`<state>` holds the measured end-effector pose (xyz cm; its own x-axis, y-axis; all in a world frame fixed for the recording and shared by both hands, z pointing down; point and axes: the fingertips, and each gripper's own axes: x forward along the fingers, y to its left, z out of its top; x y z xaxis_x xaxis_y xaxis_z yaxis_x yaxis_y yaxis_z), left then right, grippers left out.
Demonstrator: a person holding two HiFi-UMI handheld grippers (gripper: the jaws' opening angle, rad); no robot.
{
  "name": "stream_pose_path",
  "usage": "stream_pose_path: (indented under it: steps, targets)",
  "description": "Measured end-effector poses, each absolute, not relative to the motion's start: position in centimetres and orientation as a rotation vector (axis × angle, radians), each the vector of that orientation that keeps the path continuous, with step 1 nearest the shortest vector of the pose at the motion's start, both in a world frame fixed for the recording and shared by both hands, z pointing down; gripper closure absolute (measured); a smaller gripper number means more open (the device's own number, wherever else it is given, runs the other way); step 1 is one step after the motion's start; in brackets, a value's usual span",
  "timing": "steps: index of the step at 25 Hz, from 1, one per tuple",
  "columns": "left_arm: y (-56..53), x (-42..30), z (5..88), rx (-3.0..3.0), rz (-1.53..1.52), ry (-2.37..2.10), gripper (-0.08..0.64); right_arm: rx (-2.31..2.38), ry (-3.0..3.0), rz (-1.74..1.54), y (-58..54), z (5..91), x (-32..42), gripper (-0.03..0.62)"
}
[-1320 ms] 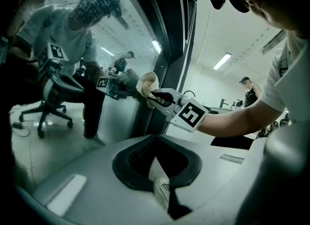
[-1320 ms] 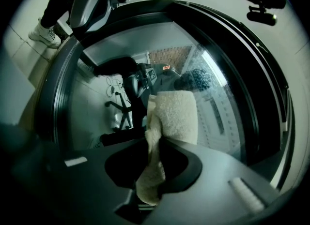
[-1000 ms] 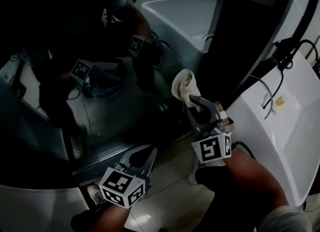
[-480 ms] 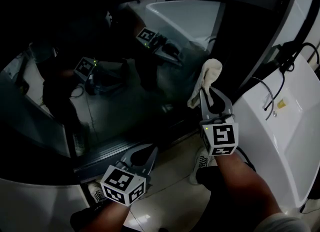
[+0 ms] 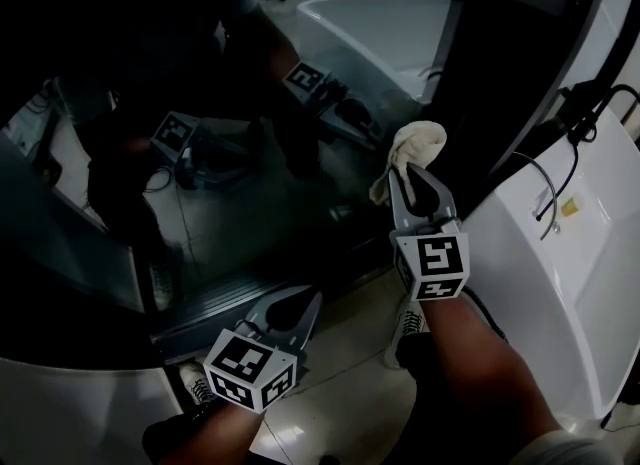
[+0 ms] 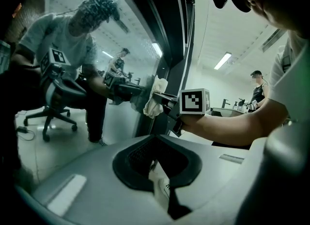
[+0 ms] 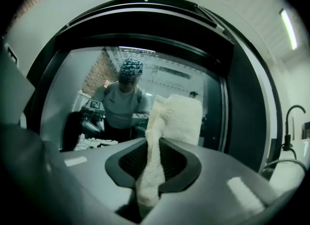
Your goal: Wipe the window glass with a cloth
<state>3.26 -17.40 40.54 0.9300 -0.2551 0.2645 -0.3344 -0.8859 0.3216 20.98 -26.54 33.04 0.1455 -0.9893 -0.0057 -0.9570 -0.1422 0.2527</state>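
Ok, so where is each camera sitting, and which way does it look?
Head view: on the person's head, looking steeply down at the window glass; the left gripper, right gripper and right forearm show.
Left gripper view: on the left gripper, looking along its shut, empty jaws toward the glass; the right forearm and right gripper show.
Right gripper view: on the right gripper, facing the glass past the cloth it clamps.
Shared: all three see the cloth and the glass.
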Motion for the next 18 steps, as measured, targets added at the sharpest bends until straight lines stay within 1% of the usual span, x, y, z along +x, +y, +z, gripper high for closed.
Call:
stream_pose_path:
  steps: [4, 18]
  targets:
    - [-17.61, 3.16, 40.52, 2.715, 0.308, -0.437, 0.543, 2.255, -1.938, -0.2, -26.72, 33.18, 20.93, 0.537]
    - [-16.96, 3.39, 40.36, 2.703, 0.321, -0.479, 0.543, 2.23, -1.983, -0.177, -26.23, 33.18, 20.46, 0.537]
